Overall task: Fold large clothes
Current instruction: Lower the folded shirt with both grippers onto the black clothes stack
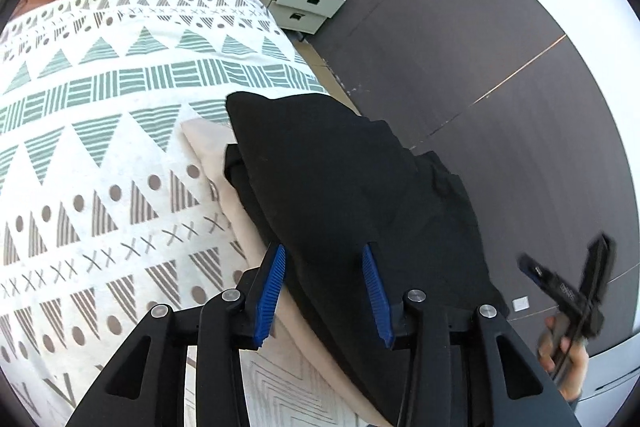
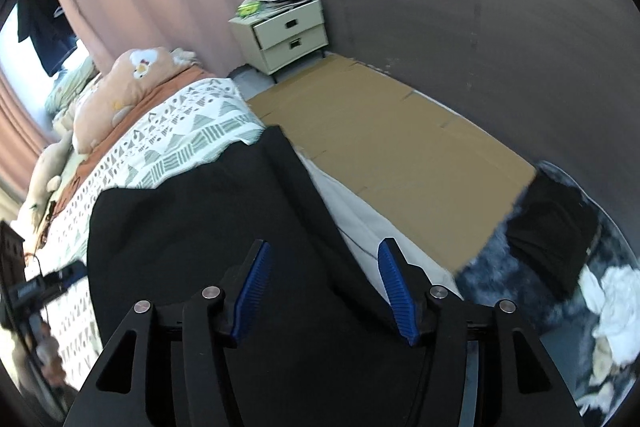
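Observation:
A large black garment (image 1: 340,187) lies folded at the bed's right edge, partly on a beige cloth (image 1: 224,187) on the patterned bedspread (image 1: 100,147). My left gripper (image 1: 325,255) is open just above the garment's near end, blue pads apart, holding nothing. In the right wrist view the same black garment (image 2: 208,219) lies spread over the bed edge. My right gripper (image 2: 326,253) is open above it and empty. The right gripper also shows at the far right of the left wrist view (image 1: 568,291), blurred.
A cream nightstand (image 2: 284,35) with two drawers stands by the dark wall. Flat cardboard (image 2: 392,155) covers the floor beside the bed. A dark rug with black (image 2: 552,227) and white (image 2: 616,303) clothes lies at the right. Pillows and plush toys (image 2: 132,87) sit at the bed's head.

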Action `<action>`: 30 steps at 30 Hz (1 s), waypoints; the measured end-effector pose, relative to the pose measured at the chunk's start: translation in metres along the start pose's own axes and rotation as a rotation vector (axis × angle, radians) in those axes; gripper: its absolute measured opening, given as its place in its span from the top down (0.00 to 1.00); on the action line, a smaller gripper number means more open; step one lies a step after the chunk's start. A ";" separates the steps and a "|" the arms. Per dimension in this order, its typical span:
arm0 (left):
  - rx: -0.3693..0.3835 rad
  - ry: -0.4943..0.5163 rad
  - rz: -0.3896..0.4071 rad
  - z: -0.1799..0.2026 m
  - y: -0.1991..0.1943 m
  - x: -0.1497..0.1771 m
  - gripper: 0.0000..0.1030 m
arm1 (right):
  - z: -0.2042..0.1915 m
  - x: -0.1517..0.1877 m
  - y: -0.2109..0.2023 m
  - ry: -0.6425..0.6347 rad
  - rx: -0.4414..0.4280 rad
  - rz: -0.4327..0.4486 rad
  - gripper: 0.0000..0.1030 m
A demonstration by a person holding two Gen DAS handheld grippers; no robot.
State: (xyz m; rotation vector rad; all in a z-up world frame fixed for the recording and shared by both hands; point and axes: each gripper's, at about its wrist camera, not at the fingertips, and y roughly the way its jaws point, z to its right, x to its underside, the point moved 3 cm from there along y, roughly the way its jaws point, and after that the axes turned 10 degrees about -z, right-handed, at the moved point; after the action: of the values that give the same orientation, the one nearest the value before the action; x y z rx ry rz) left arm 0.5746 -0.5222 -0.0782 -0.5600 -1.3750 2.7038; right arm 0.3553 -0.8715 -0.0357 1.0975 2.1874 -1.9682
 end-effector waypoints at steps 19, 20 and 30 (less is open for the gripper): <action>0.038 0.002 -0.040 -0.003 0.035 -0.006 0.44 | 0.056 0.104 0.039 0.306 -0.238 0.002 0.79; 0.035 0.004 -0.037 -0.002 0.038 -0.008 0.45 | 0.055 0.103 0.040 0.300 -0.237 0.008 0.86; 0.001 -0.037 0.014 -0.008 0.051 -0.028 0.46 | 0.070 0.113 0.045 0.398 -0.217 0.031 0.70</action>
State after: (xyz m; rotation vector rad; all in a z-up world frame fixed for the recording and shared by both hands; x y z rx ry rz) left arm 0.6091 -0.5527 -0.1144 -0.5238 -1.3834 2.7392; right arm 0.2612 -0.8785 -0.1394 1.5832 2.4696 -1.5569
